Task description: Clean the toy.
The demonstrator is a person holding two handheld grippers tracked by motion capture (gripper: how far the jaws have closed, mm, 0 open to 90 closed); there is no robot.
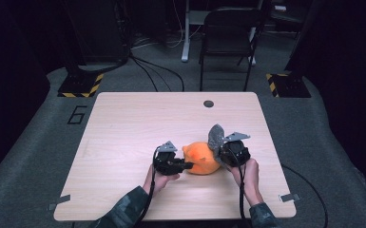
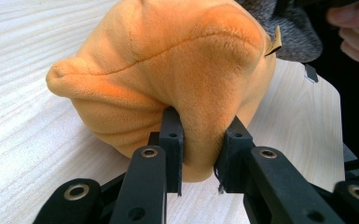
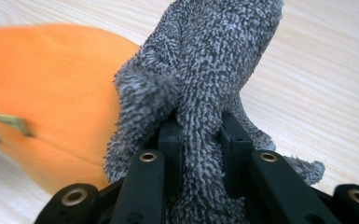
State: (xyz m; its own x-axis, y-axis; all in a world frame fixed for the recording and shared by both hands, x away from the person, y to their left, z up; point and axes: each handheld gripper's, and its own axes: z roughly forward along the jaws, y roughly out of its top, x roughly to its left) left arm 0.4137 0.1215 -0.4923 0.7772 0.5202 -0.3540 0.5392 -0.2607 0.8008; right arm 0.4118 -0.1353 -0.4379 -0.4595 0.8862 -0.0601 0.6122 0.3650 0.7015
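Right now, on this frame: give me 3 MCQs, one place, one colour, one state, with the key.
1. Where does the orange plush lie?
A. between the two grippers
B. at the table's far edge
C. on the floor

2. What colour is the cloth in the right gripper?
A. red
B. grey
C. green

3. How does the left gripper stand?
A. wide open, apart from the plush
B. shut on a fold of the plush
C. lying loose on the table

Key: 1 A, the high view shows it flanked by both; 2 B, grey terry in the right gripper view; 3 B, both jaws pinch orange fabric in the left gripper view.
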